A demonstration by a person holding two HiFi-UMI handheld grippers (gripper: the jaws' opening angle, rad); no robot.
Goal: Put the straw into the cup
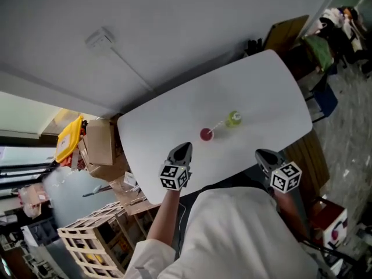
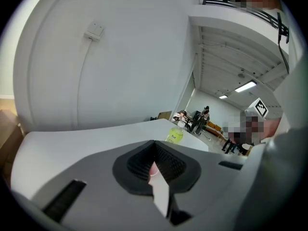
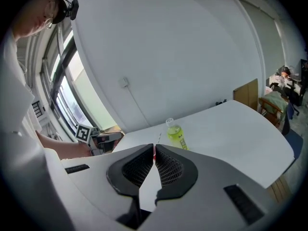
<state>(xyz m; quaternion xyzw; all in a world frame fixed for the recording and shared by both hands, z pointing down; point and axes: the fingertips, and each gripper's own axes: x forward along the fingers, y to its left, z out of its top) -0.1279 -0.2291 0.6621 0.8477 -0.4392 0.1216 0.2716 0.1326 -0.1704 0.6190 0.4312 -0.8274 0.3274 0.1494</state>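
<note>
A small red cup (image 1: 206,134) stands near the middle of the white table (image 1: 267,92). A thin pale straw (image 1: 217,125) slants from it toward a yellow-green bottle (image 1: 233,118); in the right gripper view the straw (image 3: 159,137) rises just above the cup (image 3: 154,154). My left gripper (image 1: 182,150) hovers at the table's near edge, just short of the cup, shut and empty. My right gripper (image 1: 264,156) sits off the near edge to the right, also shut on nothing. In the left gripper view the bottle (image 2: 174,134) shows beyond the closed left gripper (image 2: 155,146).
Cardboard boxes (image 1: 100,144) and a wooden crate (image 1: 93,237) crowd the floor left of the table. Chairs and a wooden panel (image 1: 290,34) stand past the far right end. A wall with a cable box (image 1: 100,38) runs behind the table.
</note>
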